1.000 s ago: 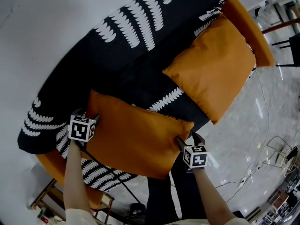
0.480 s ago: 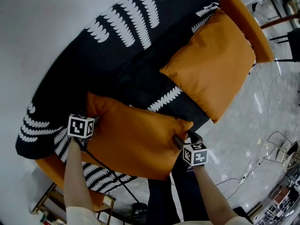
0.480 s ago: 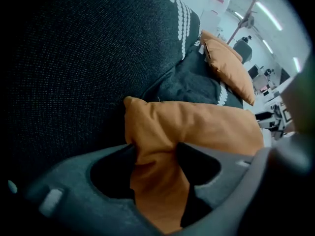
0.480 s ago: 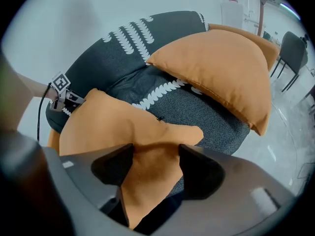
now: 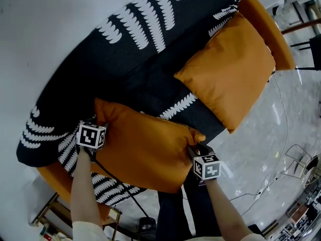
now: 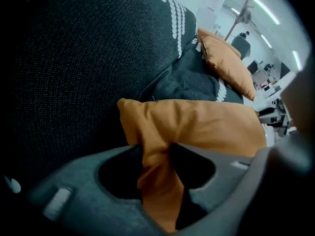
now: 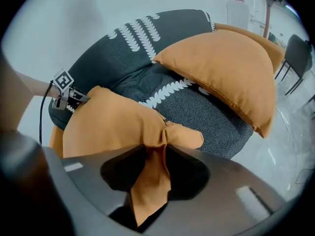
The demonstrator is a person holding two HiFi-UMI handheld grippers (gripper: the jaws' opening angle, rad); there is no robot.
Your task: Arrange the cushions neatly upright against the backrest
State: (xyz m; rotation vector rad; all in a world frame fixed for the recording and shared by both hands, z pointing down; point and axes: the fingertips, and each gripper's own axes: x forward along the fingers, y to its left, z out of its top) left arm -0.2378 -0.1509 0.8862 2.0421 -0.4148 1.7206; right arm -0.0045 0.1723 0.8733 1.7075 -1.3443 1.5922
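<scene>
Two hand-held grippers, left (image 6: pixel 156 168) and right (image 7: pixel 156 168), just closing, pinch opposite cushion (image 5: pixel 145 149) edges.

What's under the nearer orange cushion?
The black, white-patterned sofa seat shows past the edges of the cushion. Whatever lies directly beneath it is covered.

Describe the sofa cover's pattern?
Sofa cover: black with white scalloped stripes, clearest in the head view.

Your near cushion (image 5: pixel 145 147) hides the sofa (image 5: pixel 125 69) seat under it; the sofa's far end is cut off at the top.
</scene>
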